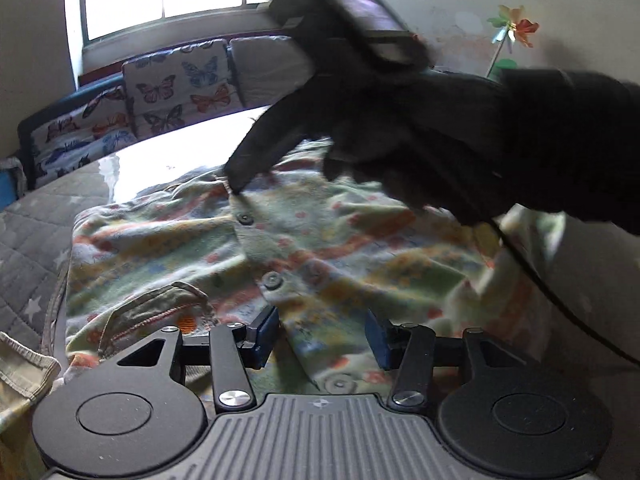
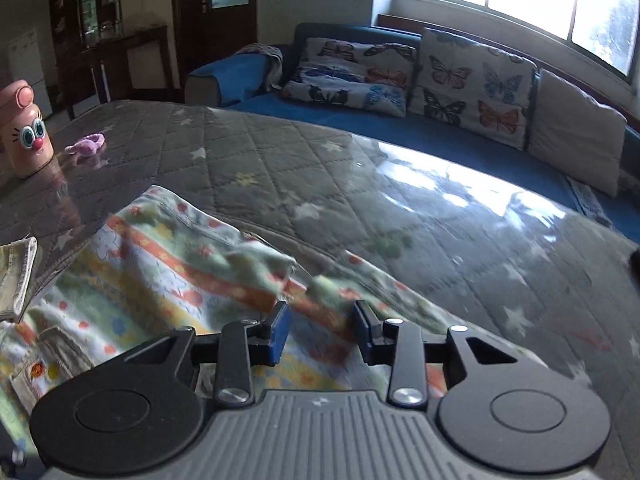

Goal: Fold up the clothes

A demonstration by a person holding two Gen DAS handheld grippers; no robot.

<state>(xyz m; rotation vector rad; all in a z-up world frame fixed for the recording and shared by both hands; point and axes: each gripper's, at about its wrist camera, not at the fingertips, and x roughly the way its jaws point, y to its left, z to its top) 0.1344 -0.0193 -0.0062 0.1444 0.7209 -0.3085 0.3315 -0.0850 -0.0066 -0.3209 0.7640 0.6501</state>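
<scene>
A flowered, striped button-up garment point(image 1: 320, 240) lies spread on the table, its button placket running toward me. My left gripper point(image 1: 322, 338) is open just above its near hem, holding nothing. In that view the black-gloved right hand and its gripper body point(image 1: 400, 120) reach over the garment's far edge; that gripper's fingers are hidden there. In the right wrist view the right gripper point(image 2: 321, 330) is open low over the same garment point(image 2: 160, 272), near a raised fold, with cloth between the jaws but not clamped.
A beige garment point(image 1: 160, 312) lies on the flowered one at the left, another beige piece point(image 2: 16, 272) at the table's left. The grey quilted, glossy table cover point(image 2: 360, 184) extends beyond. A pink cartoon bottle point(image 2: 30, 132) and purple hair tie point(image 2: 86, 146) stand far left. A blue sofa point(image 2: 400, 120) lies behind.
</scene>
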